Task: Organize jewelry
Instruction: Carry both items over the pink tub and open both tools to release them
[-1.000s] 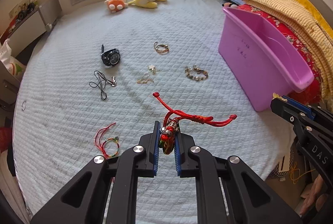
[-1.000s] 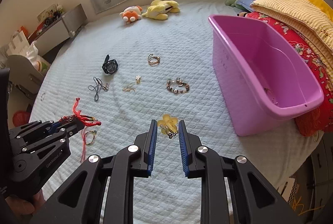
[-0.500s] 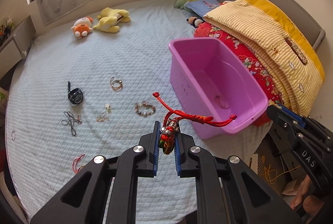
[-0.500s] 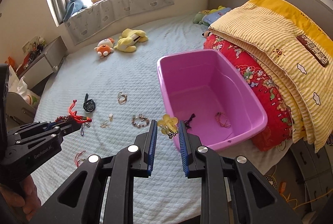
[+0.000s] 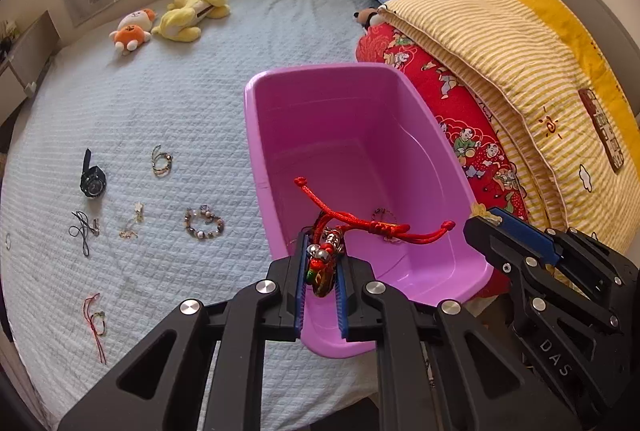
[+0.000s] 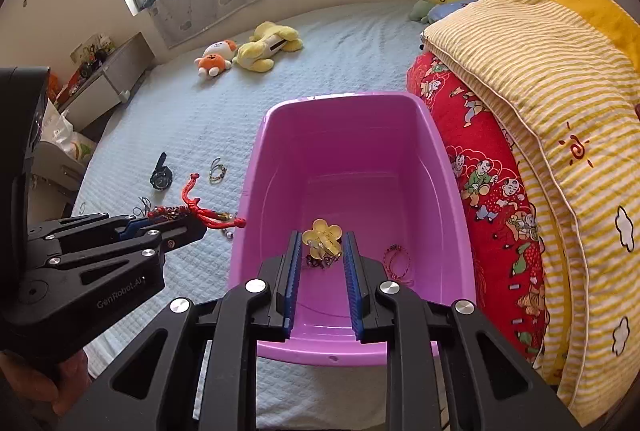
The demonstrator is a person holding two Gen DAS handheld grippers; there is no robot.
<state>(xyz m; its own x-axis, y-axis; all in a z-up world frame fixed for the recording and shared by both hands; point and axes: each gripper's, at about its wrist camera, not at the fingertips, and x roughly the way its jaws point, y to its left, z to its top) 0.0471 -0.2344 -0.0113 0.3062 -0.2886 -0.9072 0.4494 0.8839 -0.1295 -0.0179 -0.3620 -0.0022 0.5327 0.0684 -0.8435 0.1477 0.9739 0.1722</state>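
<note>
My left gripper (image 5: 322,251) is shut on a red cord bracelet (image 5: 360,221) with beads and a metal charm. Its loose ends hang over the near left part of the purple tub (image 5: 256,135). My right gripper (image 6: 322,243) is shut on a yellow flower-shaped piece (image 6: 322,233) above the tub's inside (image 6: 256,167). A pink bracelet (image 6: 396,259) and a dark piece (image 6: 316,263) lie on the tub floor. On the bed to the left lie a black watch (image 5: 93,183), a gold bangle (image 5: 161,161), a beaded bracelet (image 5: 203,223), a small gold piece (image 5: 134,223), a black cord (image 5: 82,229) and a red string bracelet (image 5: 96,319).
Folded quilts, one red (image 5: 460,135) and one yellow striped (image 5: 520,63), are stacked right against the tub's right side. Plush toys (image 5: 176,19) lie far back on the bed. The bed's near edge runs just under the grippers. A low cabinet (image 6: 104,75) stands at the left.
Both grippers have swung right and risen, from over the open bed to above the purple tub. Each still carries its piece, jaws unchanged.
</note>
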